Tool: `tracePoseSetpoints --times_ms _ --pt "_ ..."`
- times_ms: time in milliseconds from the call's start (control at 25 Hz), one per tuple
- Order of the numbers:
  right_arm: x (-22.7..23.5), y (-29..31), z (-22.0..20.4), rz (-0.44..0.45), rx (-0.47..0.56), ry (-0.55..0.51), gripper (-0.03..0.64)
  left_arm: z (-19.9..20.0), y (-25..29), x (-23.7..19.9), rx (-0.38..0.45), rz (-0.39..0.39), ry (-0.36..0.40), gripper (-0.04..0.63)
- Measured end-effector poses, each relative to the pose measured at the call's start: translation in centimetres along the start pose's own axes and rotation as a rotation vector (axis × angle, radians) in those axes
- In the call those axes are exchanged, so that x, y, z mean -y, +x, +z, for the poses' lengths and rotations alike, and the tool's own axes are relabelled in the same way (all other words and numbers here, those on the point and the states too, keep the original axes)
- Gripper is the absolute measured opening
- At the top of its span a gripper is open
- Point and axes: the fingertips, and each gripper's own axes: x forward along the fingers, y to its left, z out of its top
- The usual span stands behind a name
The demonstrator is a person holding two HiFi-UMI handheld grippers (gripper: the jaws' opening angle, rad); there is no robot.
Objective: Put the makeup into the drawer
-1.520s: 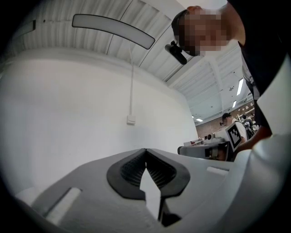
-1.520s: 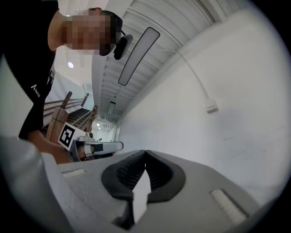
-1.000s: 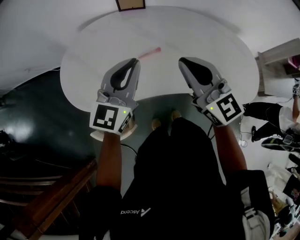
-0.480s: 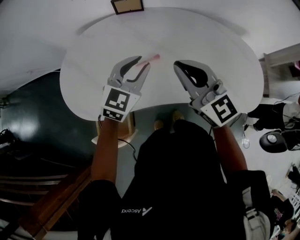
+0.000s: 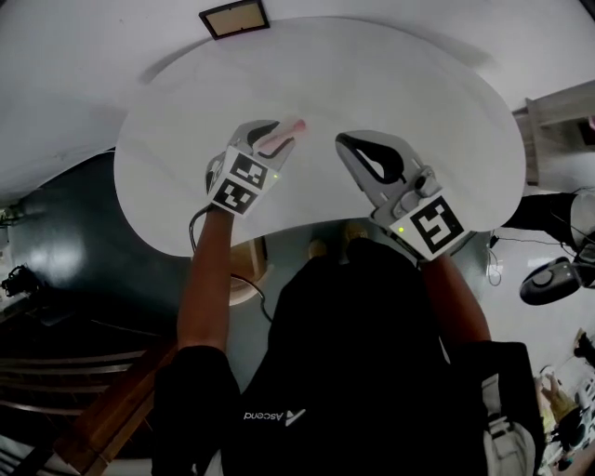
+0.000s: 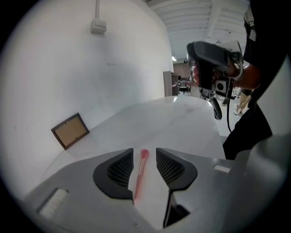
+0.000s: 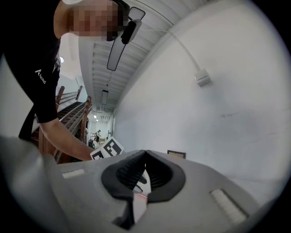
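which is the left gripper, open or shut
Open: the left gripper has just been opening; its jaws stand apart, the pink makeup brush lying on the table between them.

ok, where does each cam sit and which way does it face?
Head view: on the person's head, steeply down at the white table; shows left gripper, right gripper, forearms, black shirt.
Left gripper view: on the left gripper, angled down along its jaws, which have just been opening; pink makeup brush lies between them, untouched; right gripper top right.
Right gripper view: on the right gripper, level, toward the wall over shut jaws; person's left arm shows.
Shared: picture frame in all three; brush in the first two.
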Motion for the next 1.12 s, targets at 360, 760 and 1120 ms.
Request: tracePoseSetpoints --times_ms 360,760,1120 --pt "2.0 -0.9 -1.3 -0.023 -0.020 0.033 0.003 -2.8 4.1 -0.3 -0.172 -0.070 0.029 0.158" --pt "3.3 -1.6 -2.1 -0.049 -0.038 0.053 0.003 -4.1 5.5 -0.7 -0.263 -0.116 0.044 0.109" --pt "4.2 -2.7 -2.9 -0.061 -0.046 0.064 0.003 -3.4 6.2 0.0 -0.250 -0.160 0.030 0.055"
